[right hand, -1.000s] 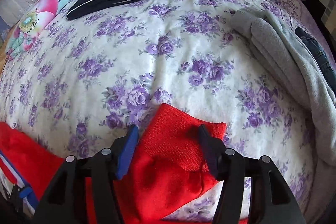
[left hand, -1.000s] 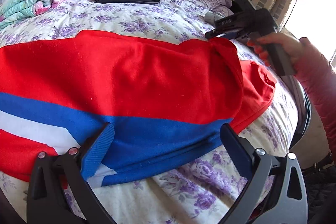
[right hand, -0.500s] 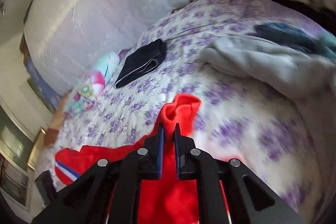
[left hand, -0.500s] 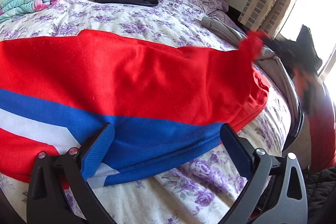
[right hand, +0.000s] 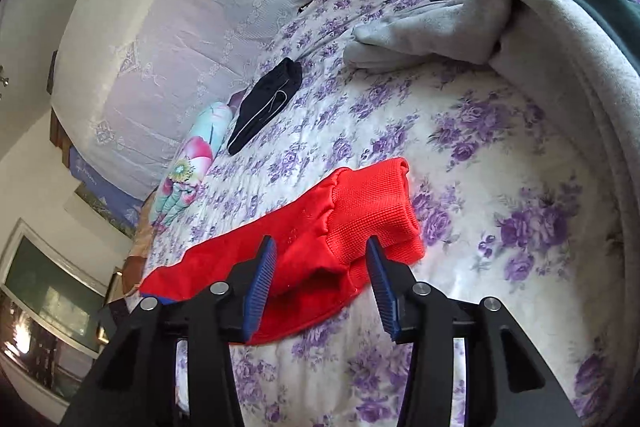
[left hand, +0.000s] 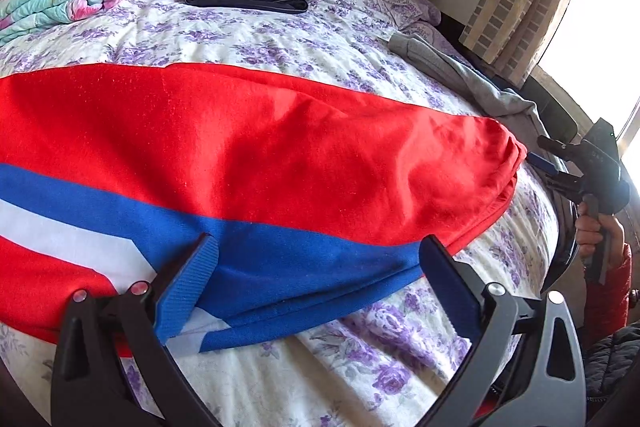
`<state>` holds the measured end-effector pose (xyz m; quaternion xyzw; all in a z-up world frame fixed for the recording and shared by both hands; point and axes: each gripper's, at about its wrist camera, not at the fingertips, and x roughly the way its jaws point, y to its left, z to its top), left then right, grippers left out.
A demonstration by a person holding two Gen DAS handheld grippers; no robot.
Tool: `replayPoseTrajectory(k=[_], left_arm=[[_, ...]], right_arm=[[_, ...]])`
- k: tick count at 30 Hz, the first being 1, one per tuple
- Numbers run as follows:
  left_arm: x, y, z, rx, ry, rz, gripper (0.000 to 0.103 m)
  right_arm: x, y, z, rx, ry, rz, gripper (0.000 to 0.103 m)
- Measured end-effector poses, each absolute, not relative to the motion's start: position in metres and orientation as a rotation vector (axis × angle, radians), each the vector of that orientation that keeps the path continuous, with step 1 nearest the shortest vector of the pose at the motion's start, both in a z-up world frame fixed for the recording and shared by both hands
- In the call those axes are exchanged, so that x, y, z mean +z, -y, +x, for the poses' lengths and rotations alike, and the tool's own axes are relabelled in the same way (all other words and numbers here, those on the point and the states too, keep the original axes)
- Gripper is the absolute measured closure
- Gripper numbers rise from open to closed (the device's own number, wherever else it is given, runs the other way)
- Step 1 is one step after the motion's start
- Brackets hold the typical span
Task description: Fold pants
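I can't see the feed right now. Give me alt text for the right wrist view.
The right tool hangs open just above the ribbed cuff end of the red pants, which lie on the purple-flowered bedspread. Farther up the bed lie folded black pants beside a rolled floral quilt, with grey clothing heaped at the right.

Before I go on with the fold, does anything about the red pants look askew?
Yes: the ribbed cuff of the red pants lies bunched and humped at the leg end, not flat. Both the left gripper and right gripper are open.
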<state>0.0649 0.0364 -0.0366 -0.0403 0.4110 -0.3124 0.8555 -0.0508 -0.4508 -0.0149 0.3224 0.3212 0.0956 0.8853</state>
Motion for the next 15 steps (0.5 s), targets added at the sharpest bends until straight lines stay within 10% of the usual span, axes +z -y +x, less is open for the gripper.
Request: replayPoseTrajectory(k=[7, 15], left_arm=[[-0.037, -0.037, 0.065, -0.659, -0.864, -0.087, 0.005], [-0.037, -0.041, 0.062, -0.677, -0.859, -0.1, 0.005]], right_arm=[[0.025, 0.382, -0.061, 0.221, -0.526, 0.292, 0.052], [-0.042, 0.333, -0.044, 0.267, -0.841, 0.005, 0.048]])
